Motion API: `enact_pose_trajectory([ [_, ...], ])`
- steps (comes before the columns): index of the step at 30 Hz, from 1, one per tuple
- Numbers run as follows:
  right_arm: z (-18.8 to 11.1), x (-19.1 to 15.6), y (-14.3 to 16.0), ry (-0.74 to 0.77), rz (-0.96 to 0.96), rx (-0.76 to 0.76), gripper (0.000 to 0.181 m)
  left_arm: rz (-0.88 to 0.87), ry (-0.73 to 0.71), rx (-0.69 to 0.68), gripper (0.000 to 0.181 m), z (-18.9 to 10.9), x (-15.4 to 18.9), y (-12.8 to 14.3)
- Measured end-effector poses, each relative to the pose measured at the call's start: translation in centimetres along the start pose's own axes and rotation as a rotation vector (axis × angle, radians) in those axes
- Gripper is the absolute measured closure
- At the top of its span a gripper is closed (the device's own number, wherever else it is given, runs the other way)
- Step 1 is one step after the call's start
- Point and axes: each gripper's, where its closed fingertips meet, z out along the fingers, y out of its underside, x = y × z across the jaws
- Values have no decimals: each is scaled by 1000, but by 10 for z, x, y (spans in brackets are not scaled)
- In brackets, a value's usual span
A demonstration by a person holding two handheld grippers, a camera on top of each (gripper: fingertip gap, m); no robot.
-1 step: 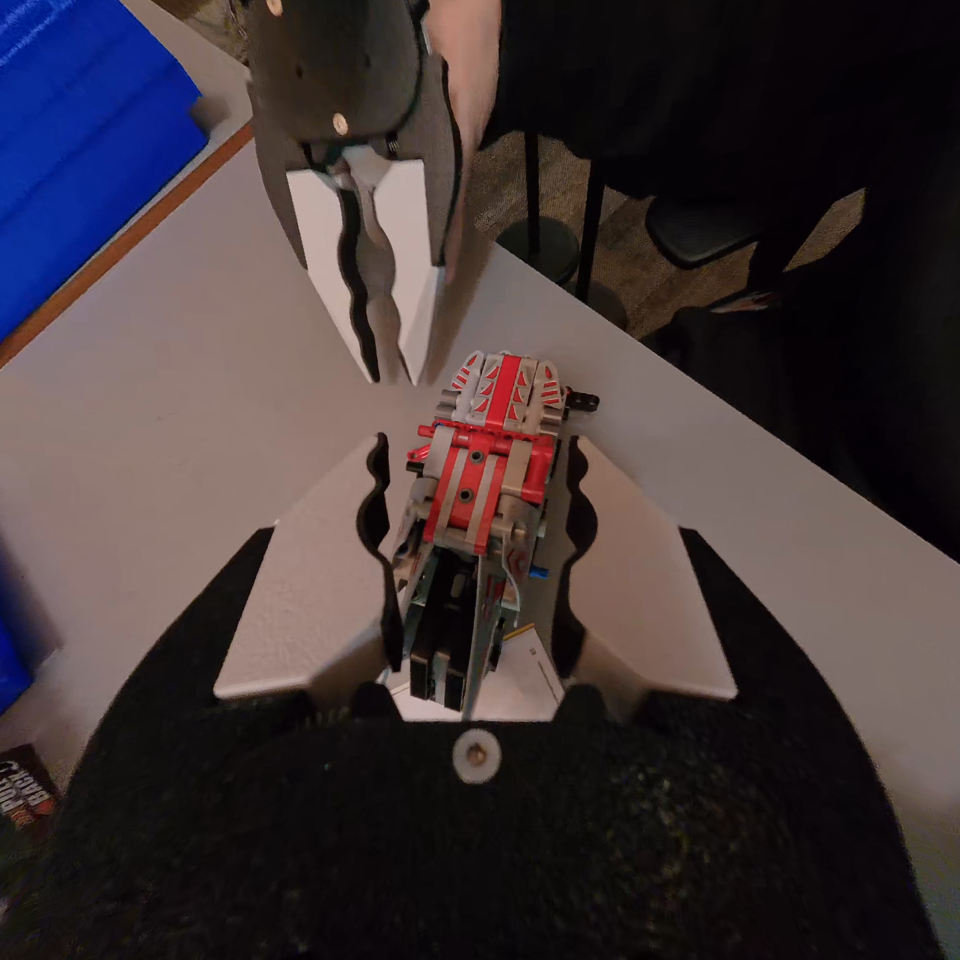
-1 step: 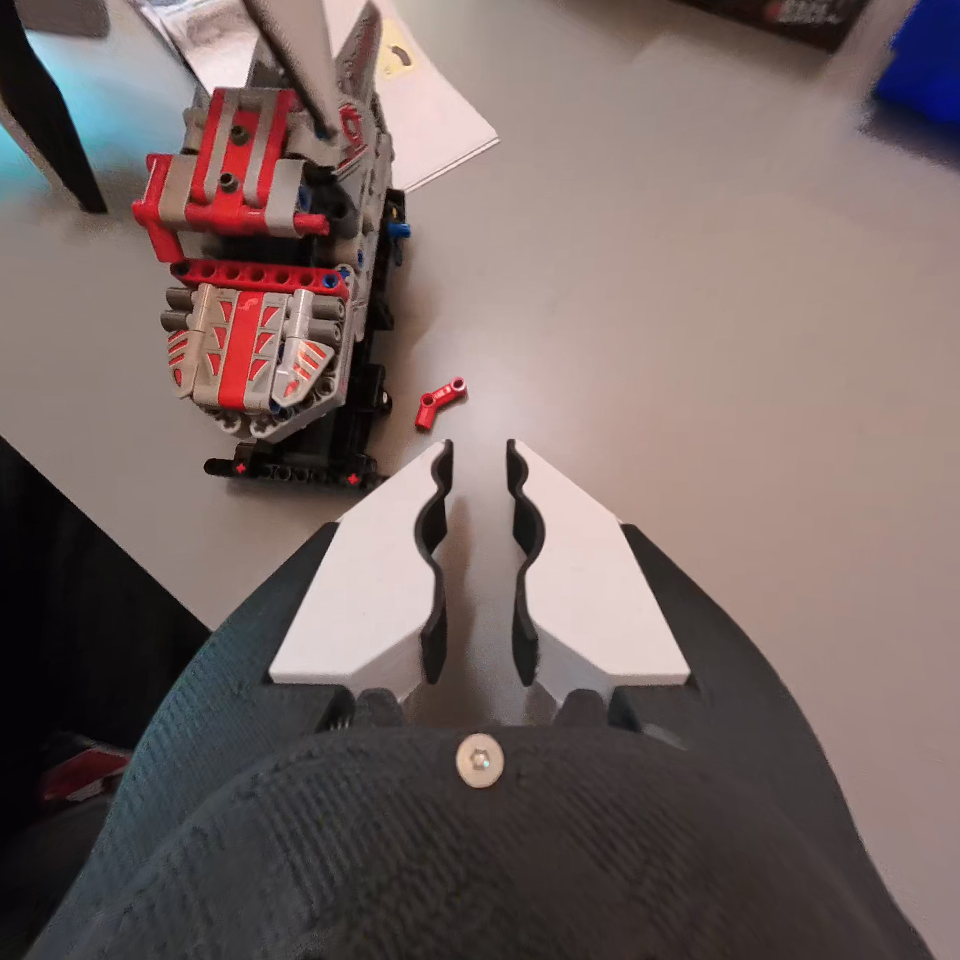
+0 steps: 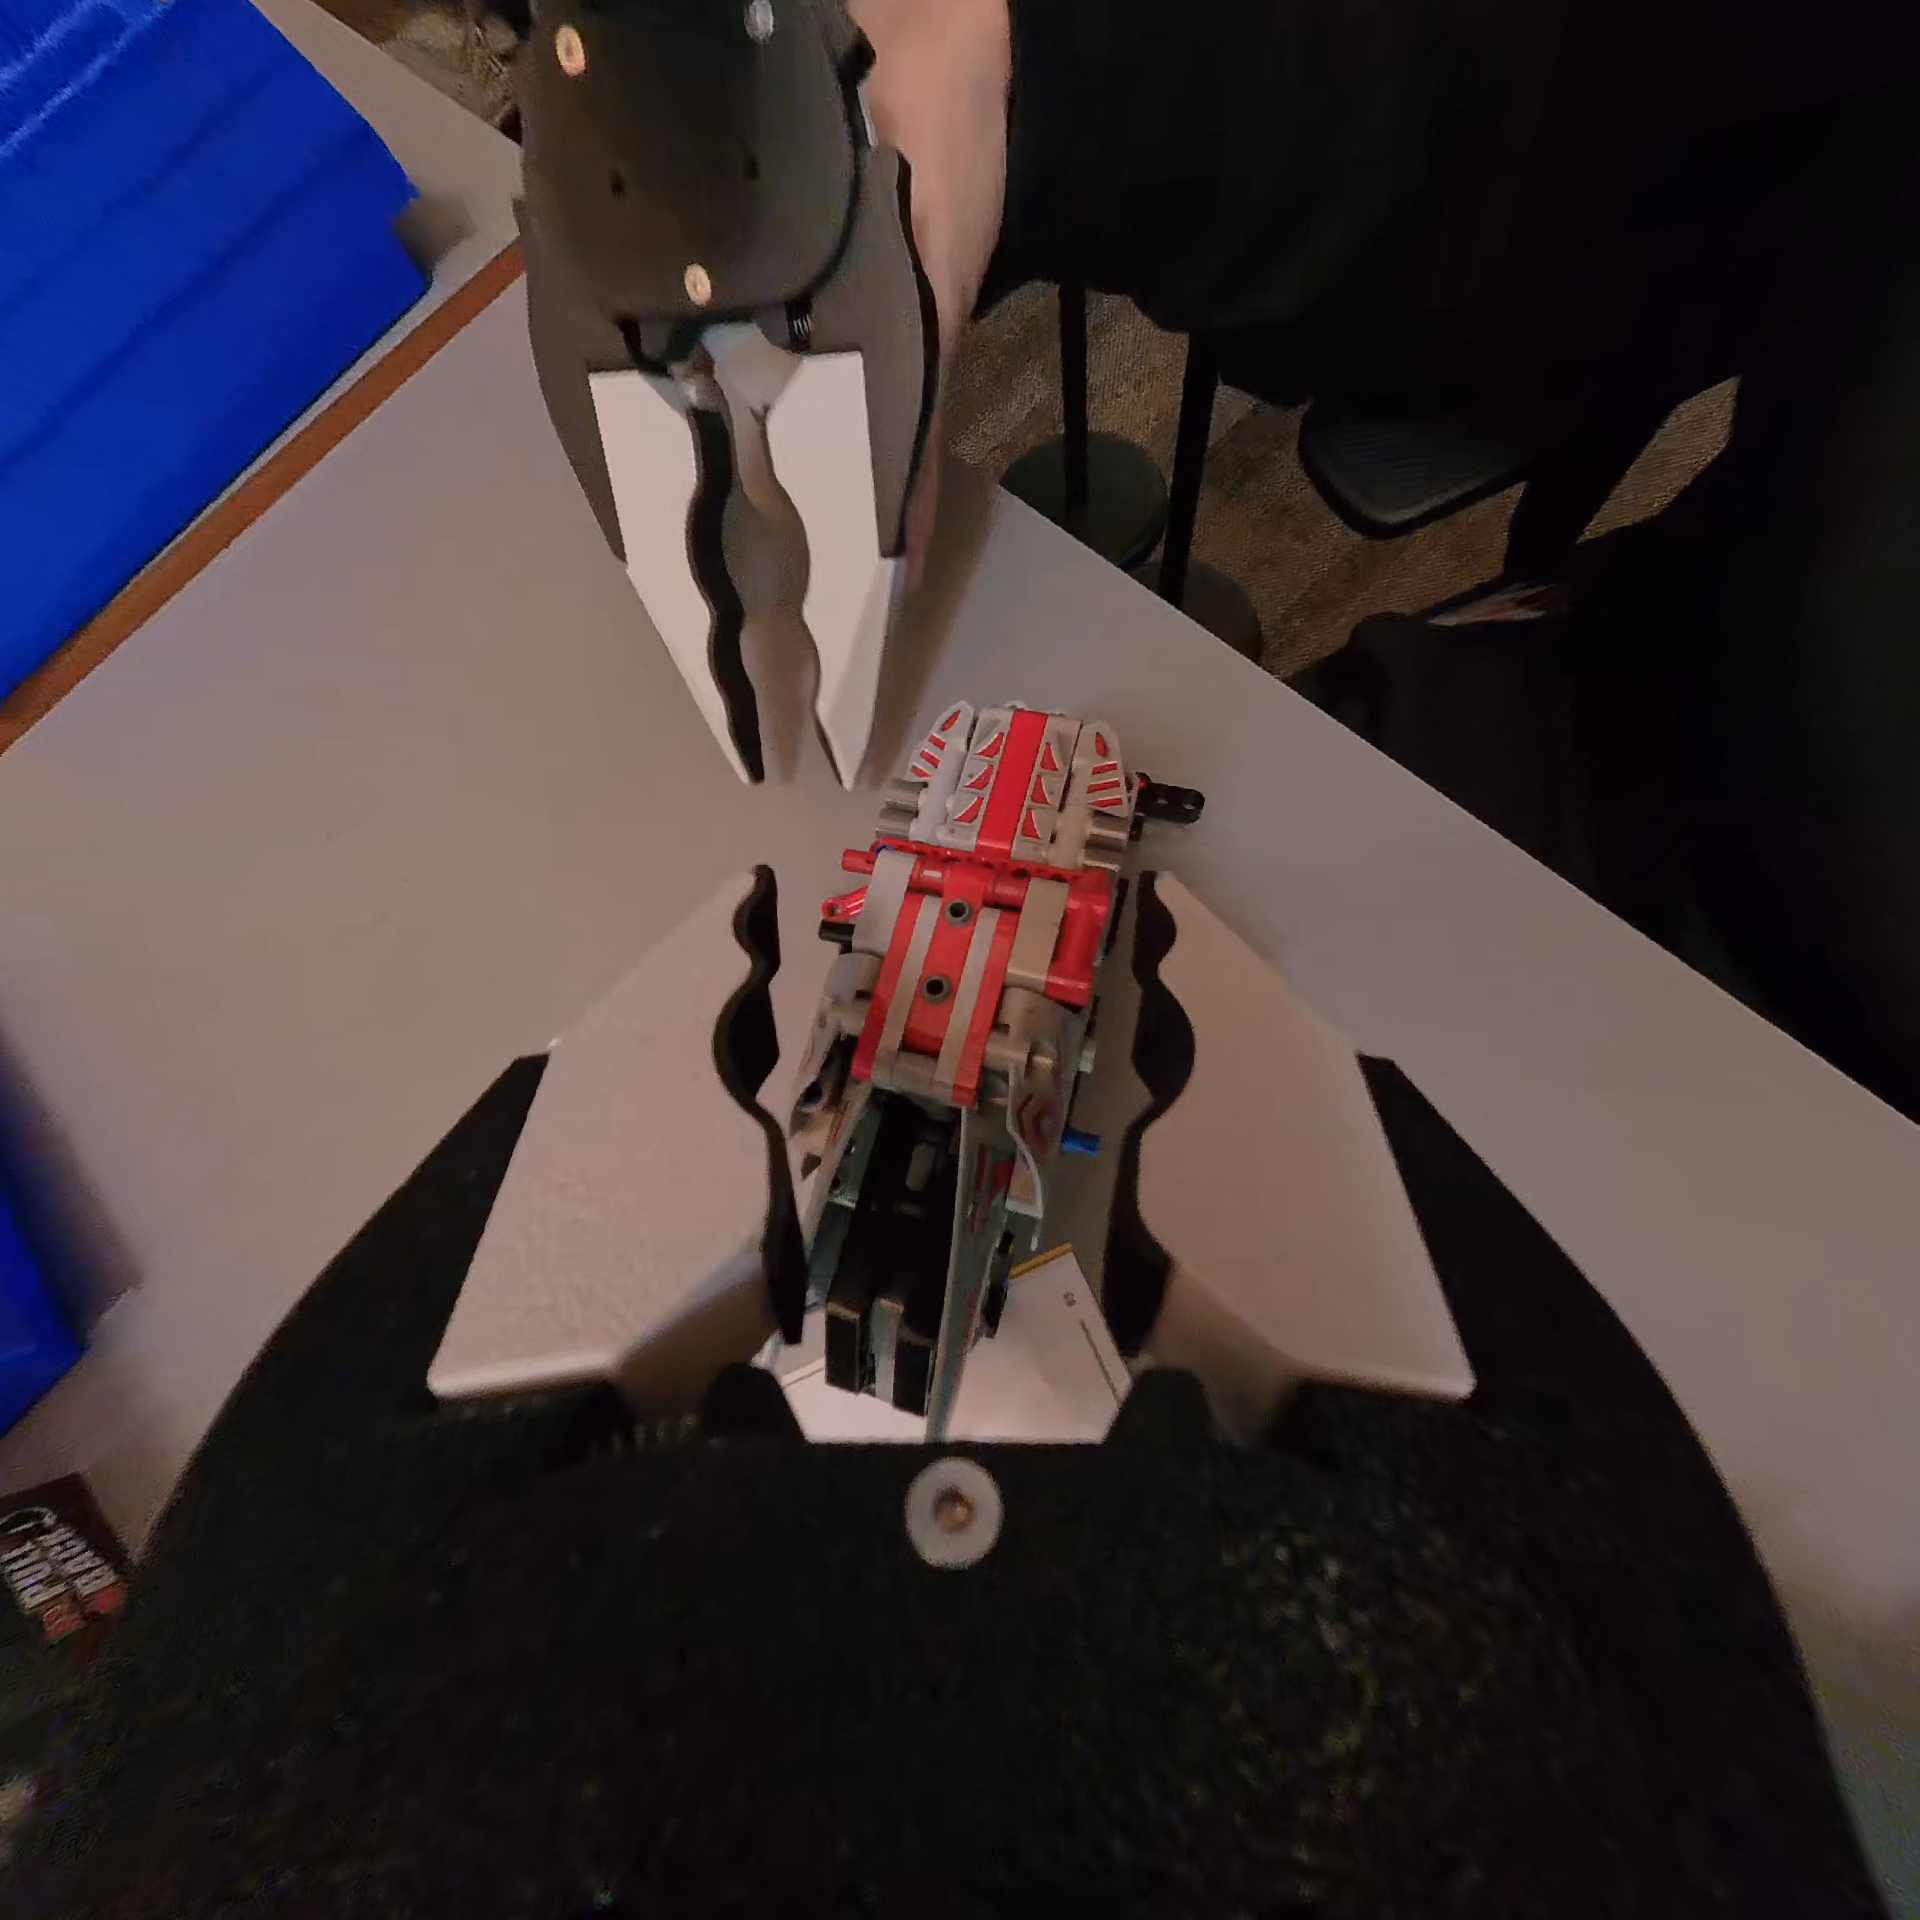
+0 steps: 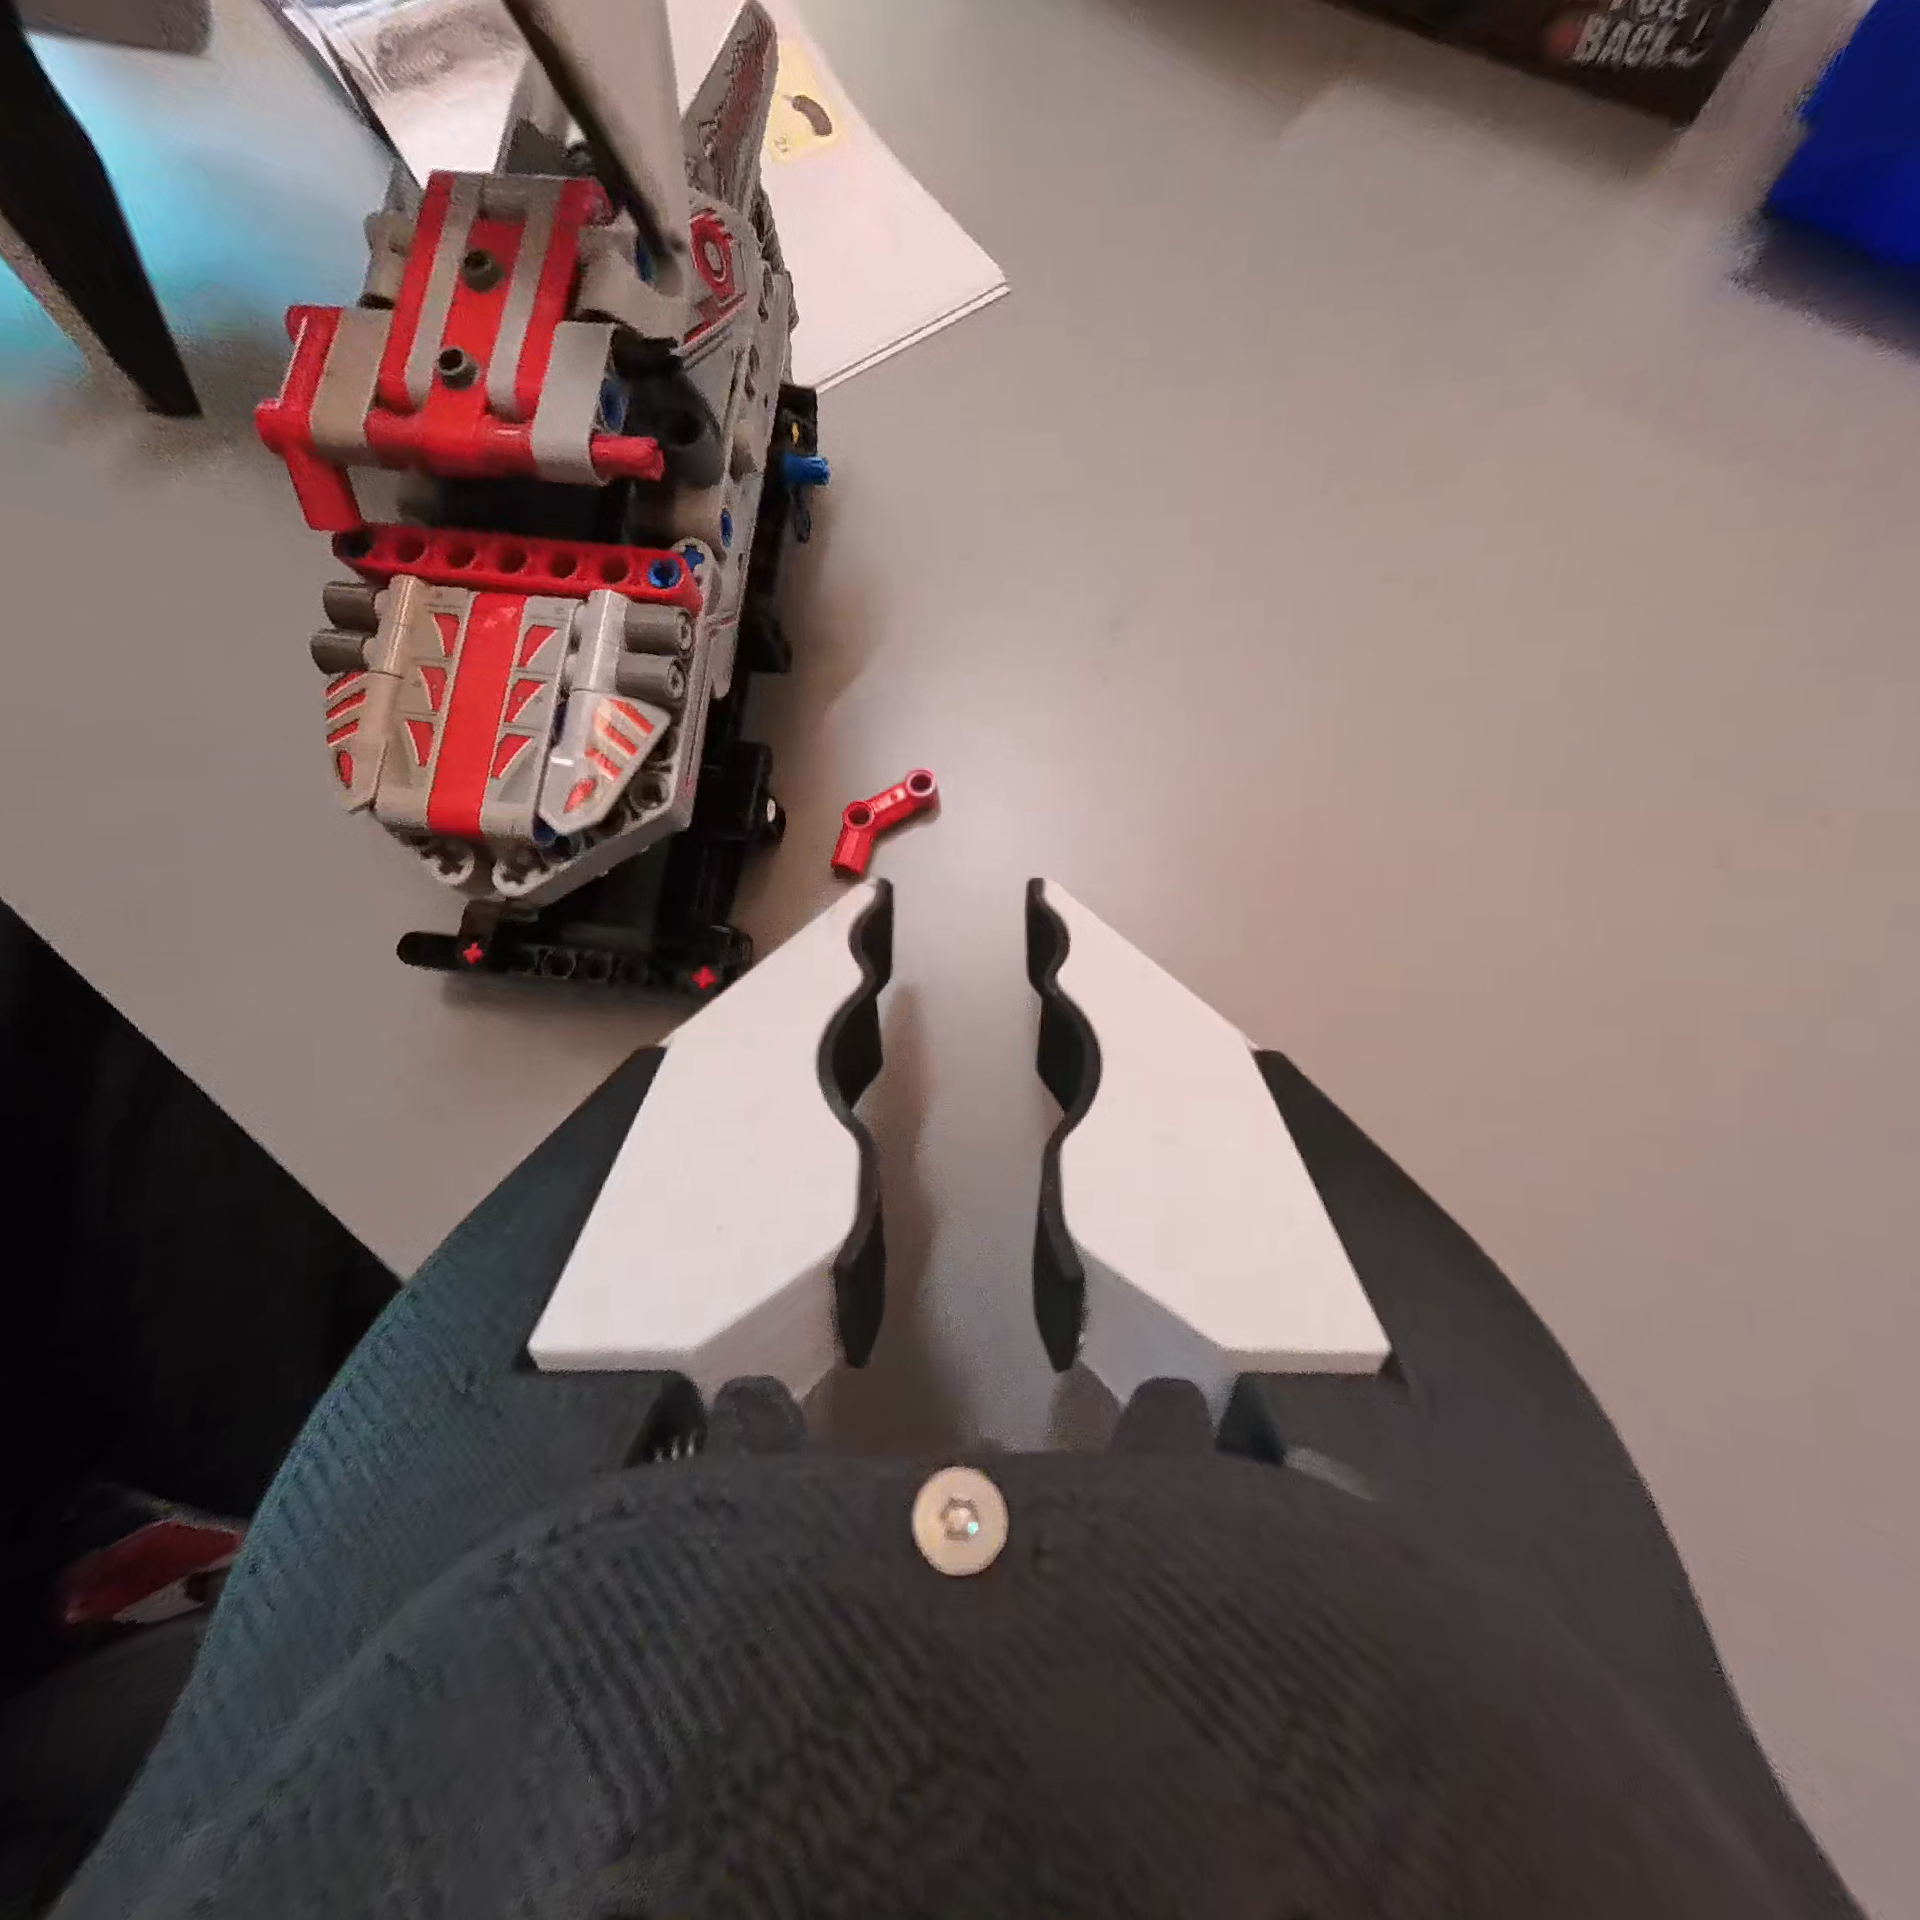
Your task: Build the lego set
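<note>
A red, grey and black Lego vehicle model [image 3: 977,966] stands on the grey table [image 4: 1351,623] near its edge. My left gripper [image 3: 956,876] straddles the model with both pads against its sides and holds it. One of its fingers [image 4: 623,125] shows against the model [image 4: 499,644] in the right wrist view. A small red angled connector [image 4: 883,816] lies loose on the table beside the model's front. My right gripper [image 4: 956,894] is open by a narrow gap and empty, its tips just short of the connector. It also shows in the left wrist view [image 3: 800,779], pointing down beside the model's front.
A white instruction booklet [image 4: 883,239] lies under the model's rear. A blue bin [image 3: 156,312] stands at the far left and a dark box [image 4: 1558,42] at the back. The table edge [image 3: 1455,810] runs close to the model, with chair legs and carpet beyond. Spacing between my two grippers at the tips: around 11 centimeters.
</note>
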Motion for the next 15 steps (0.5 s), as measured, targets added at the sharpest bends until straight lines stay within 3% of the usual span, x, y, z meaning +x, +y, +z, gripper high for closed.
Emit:
enact_pose_trajectory([
  [9,32,-15,-4,-140,-61,7,155,-22,-42,-8,120,-15,-8,4],
  [13,38,-14,-2,-129,-37,-22,146,-35,-36,-9,121,-17,-9,6],
  [15,37,-15,1,-125,-49,-43,162,-43,-20,0,122,-17,-6,5],
])
